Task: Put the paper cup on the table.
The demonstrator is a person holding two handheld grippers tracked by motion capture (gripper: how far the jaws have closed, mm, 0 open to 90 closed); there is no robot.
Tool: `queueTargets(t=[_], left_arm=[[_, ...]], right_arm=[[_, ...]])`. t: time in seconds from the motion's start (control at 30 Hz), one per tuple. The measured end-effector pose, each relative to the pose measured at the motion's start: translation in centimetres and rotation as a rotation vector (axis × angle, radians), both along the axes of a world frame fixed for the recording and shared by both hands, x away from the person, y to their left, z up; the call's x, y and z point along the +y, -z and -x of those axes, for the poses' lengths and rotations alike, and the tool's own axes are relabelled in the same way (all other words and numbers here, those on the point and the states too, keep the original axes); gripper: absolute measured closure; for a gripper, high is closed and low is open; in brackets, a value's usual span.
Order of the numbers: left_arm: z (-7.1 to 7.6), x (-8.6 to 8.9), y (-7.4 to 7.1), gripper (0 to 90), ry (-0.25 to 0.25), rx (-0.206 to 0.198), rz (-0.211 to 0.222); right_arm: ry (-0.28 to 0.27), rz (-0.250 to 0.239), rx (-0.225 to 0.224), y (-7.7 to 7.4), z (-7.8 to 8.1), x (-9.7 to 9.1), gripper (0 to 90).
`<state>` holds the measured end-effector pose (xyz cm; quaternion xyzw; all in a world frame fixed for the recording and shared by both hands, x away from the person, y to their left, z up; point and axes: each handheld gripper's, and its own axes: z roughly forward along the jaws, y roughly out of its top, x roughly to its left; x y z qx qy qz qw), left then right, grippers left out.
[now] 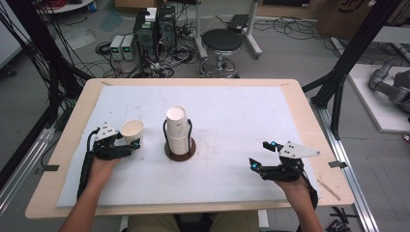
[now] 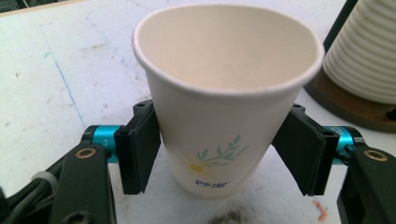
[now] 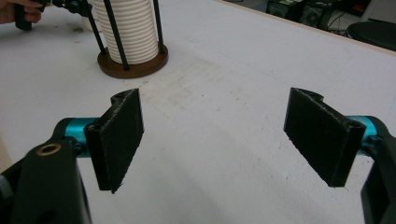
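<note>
Across the wooden table (image 1: 309, 116) lies a white mat (image 1: 232, 121), scuffed and faintly stained, with a bare wooden border left all round. Wide open mat separates the two hands, and more lies beyond the holder. Near the mat's middle stands a cup holder (image 1: 180, 151), a round dark wooden base with thin black uprights around a stack of ribbed white cups (image 1: 177, 126); the right gripper view brings out the ribbing.

Left of it, the left gripper (image 1: 131, 143) clamps a single paper cup (image 1: 132, 130) by its lower wall. The left gripper view shows both pads pressed on the cup (image 2: 224, 116), mouth up, with a printed daisy sprig and smooth rolled rim.

At the right, well apart, the right gripper (image 1: 262, 153) hovers with jaws spread wide, its rough black pads (image 3: 119, 135) over bare mat.
</note>
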<state>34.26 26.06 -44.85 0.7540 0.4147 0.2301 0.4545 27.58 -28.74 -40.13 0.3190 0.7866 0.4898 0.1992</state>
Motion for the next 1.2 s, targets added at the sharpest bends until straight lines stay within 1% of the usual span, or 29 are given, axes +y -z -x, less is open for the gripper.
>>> queueTargets(t=[0.1, 0.13, 0.17, 0.2, 0.23, 0.27, 0.3, 0.33, 0.37, 0.4, 0.43, 0.47, 0.5, 0.53, 0.57, 0.63, 0.67, 0.73, 0.77, 0.8, 0.87, 0.97, 1.0, 1.1, 1.2], left_arm=[[0.1, 0.0, 0.1, 31.6, 0.000, 0.010, -0.005], [0.1, 0.0, 0.2, 30.6, 0.000, 0.021, 0.002], [0.1, 0.0, 0.3, 29.0, 0.003, 0.035, 0.001], [0.1, 0.0, 0.3, 26.0, 0.003, 0.035, 0.001], [0.3, -0.1, 0.2, 22.1, -0.022, 0.034, 0.019], [0.5, 0.1, 0.1, 19.1, -0.020, 0.037, 0.033], [0.7, 0.2, 0.0, 17.5, -0.018, 0.034, 0.047], [0.7, 0.2, 0.0, 17.4, -0.018, 0.034, 0.047], [1.3, 0.6, -0.3, 17.2, -0.001, 0.027, 0.073], [1.3, 0.6, -0.3, 16.8, -0.001, 0.027, 0.073], [2.0, 1.1, -0.7, 16.8, -0.001, 0.010, 0.080], [2.0, 1.1, -0.7, 16.8, -0.001, 0.010, 0.080], [2.8, 1.7, -1.2, 16.8, -0.007, -0.006, 0.098], [2.8, 1.7, -1.2, 16.8, -0.007, -0.006, 0.098], [3.2, 1.9, -1.4, 16.8, -0.012, -0.015, 0.116], [4.0, 2.3, -1.8, 16.8, -0.005, -0.039, 0.143], [4.4, 2.5, -2.0, 16.8, 0.008, -0.056, 0.165], [5.1, 2.6, -2.5, 16.8, 0.027, -0.097, 0.203], [5.3, 2.6, -2.6, 16.8, 0.032, -0.107, 0.216], [5.7, 2.5, -2.9, 16.8, 0.041, -0.131, 0.241], [6.3, 2.3, -3.3, 16.8, 0.068, -0.174, 0.277], [6.8, 1.7, -3.8, 16.8, 0.107, -0.211, 0.313], [6.9, 1.5, -3.8, 16.8, 0.116, -0.218, 0.322], [7.0, 0.8, -3.9, 17.0, 0.133, -0.227, 0.325], [7.1, 0.2, -3.9, 17.0, 0.137, -0.226, 0.312]], right_arm=[[0.005, -0.002, 0.002, 0.0, 0.1, -0.1, 20.3], [0.005, 0.002, -0.001, 0.0, 0.1, -0.1, 20.3], [0.005, 0.002, 0.002, 0.0, 0.2, -0.1, 20.3], [0.007, 0.001, 0.002, -0.1, 0.2, -0.1, 20.3], [0.008, 0.003, 0.000, -0.1, 0.2, -0.1, 20.3], [0.007, 0.004, -0.001, 0.0, 0.2, -0.1, 20.3], [0.012, 0.004, 0.007, 0.0, 0.3, -0.1, 20.3], [0.013, 0.007, 0.007, 0.0, 0.3, -0.2, 20.3], [0.013, 0.008, 0.010, 0.0, 0.3, -0.2, 20.3], [0.015, 0.009, 0.016, 0.0, 0.3, -0.2, 20.3], [0.018, 0.009, 0.014, 0.0, 0.4, -0.3, 20.3], [0.018, 0.009, 0.013, -0.1, 0.4, -0.3, 20.3], [0.017, 0.011, 0.013, -0.1, 0.4, -0.3, 20.3], [0.017, 0.011, 0.013, -0.1, 0.4, -0.3, 20.3], [0.021, 0.011, 0.018, -0.1, 0.5, -0.4, 20.3], [0.026, 0.013, 0.020, -0.1, 0.5, -0.4, 20.3], [0.028, 0.015, 0.016, -0.1, 0.5, -0.4, 20.3], [0.035, 0.027, 0.022, -0.1, 0.5, -0.4, 20.3], [0.041, 0.031, 0.027, 0.0, 0.5, -0.4, 20.3], [0.048, 0.036, 0.028, 0.0, 0.5, -0.4, 20.3], [0.062, 0.046, 0.032, 0.1, 0.5, -0.3, 20.3], [0.066, 0.044, 0.028, 0.1, 0.5, -0.3, 20.3], [0.068, 0.042, 0.027, 0.1, 0.5, -0.3, 20.2], [0.077, 0.031, 0.025, 0.2, 0.7, -0.4, 20.2], [0.083, 0.031, 0.024, 0.3, 0.8, -0.5, 20.3]])
